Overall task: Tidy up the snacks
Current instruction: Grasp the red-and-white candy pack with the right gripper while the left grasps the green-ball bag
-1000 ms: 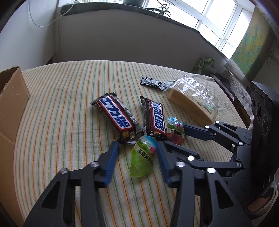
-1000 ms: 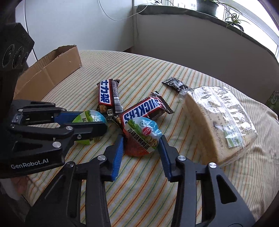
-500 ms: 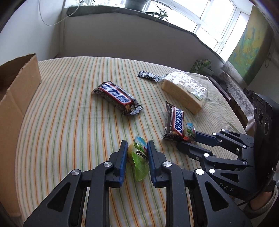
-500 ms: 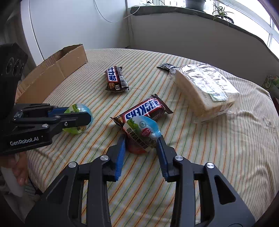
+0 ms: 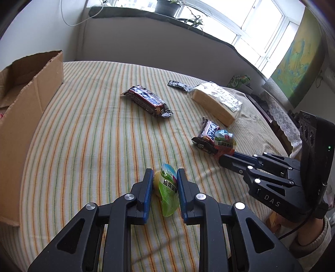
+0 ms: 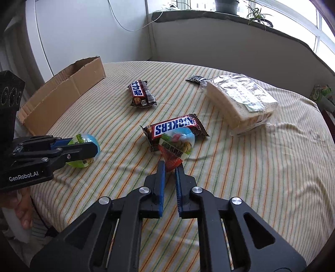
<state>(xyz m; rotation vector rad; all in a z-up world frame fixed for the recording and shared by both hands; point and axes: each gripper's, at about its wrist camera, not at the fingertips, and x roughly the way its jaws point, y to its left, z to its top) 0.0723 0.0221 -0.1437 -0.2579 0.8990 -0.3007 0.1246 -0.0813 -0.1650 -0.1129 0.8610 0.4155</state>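
Right wrist: right hand-held gripper [image 6: 170, 167] tilts down, pinching red packet [image 6: 175, 149].

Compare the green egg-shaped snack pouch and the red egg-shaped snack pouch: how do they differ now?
The green egg-shaped snack pouch sits deep between the left gripper pads, while the red egg-shaped snack pouch is pinched only at its pointed tail by the right gripper, whose jaws have just been closing. The green pouch lies alone on the striped cloth; the red one overlaps the Snickers bar. Both share a blue-and-white printed top.

A home room: striped tablecloth [image 5: 88, 129], potted plants [image 6: 257, 12] (on windowsill).
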